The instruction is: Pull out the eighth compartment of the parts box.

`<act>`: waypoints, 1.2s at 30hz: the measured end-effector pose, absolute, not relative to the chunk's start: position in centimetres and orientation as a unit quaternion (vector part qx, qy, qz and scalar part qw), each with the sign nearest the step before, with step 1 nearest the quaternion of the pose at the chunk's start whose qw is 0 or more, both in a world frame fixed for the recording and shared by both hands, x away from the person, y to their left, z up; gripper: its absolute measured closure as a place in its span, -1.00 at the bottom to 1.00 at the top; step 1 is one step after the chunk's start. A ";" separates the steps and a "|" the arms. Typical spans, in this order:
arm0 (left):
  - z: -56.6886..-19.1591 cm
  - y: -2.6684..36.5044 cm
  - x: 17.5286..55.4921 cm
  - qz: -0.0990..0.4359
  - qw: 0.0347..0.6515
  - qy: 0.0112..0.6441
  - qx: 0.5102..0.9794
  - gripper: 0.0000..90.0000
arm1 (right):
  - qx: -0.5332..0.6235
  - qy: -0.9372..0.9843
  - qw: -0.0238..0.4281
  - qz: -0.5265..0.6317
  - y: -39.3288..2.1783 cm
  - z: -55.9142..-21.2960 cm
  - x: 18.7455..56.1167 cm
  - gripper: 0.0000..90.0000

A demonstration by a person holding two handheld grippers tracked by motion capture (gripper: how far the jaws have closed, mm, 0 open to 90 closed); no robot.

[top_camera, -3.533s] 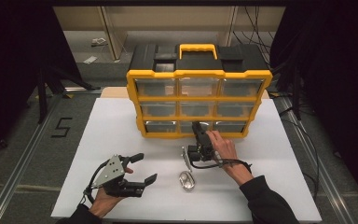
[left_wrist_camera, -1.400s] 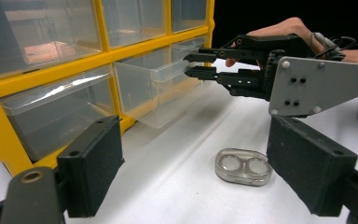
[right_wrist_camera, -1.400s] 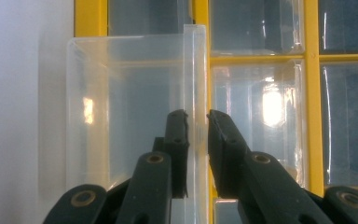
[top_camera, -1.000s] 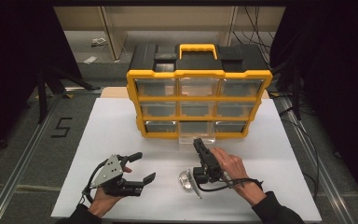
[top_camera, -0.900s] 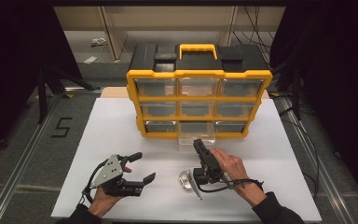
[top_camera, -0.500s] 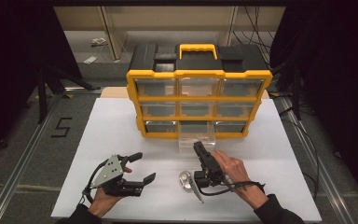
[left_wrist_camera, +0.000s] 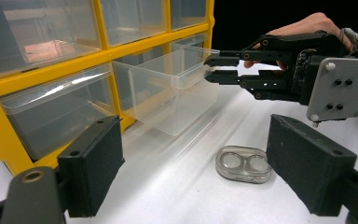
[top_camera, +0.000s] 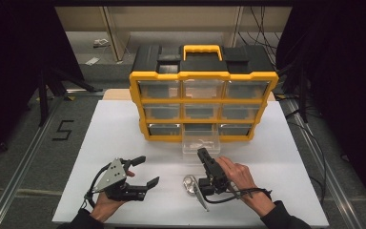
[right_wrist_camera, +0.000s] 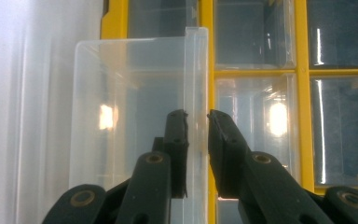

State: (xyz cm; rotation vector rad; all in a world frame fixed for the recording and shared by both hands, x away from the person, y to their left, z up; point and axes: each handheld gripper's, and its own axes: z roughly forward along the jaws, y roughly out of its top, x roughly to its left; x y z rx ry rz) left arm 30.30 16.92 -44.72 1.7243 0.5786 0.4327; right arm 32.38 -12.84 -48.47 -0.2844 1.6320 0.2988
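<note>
The right gripper [right_wrist_camera: 196,122] pinches the front lip of the clear drawer [top_camera: 200,143], pulled halfway out of the organizer's [top_camera: 203,106] bottom row. The left gripper [top_camera: 139,170] rests open and empty on the table [top_camera: 286,157]. Pulled too far, the drawer could slip free and tip, since only a thin lip is held.

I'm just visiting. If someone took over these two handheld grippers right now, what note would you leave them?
Left gripper: open, holding nothing, low over the white table.
Right gripper: jaws closed on the front wall of the clear drawer.
Things: the drawer is the bottom middle one of the yellow organizer. The lens case lies on the table in front of it.
Done: drawer pulled out.
Left: probably put the case in the drawer and push it shut.
</note>
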 end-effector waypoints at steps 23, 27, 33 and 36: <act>-44.7 16.9 30.2 0.184 0.595 0.246 0.743 -0.60 | -0.133 0.727 0.661 0.132 -12.9 -48.7 32.4 0.72; -44.7 16.9 30.2 0.183 0.595 0.245 0.743 -0.60 | -0.132 0.728 0.659 0.133 -12.9 -48.7 32.4 0.72; -44.7 16.9 30.2 0.185 0.593 0.246 0.744 -0.60 | -0.131 0.730 0.658 0.134 -13.0 -48.6 32.4 0.72; -44.8 16.8 30.2 0.184 0.594 0.246 0.744 -0.60 | -0.132 0.729 0.658 0.134 -13.0 -48.6 32.4 0.72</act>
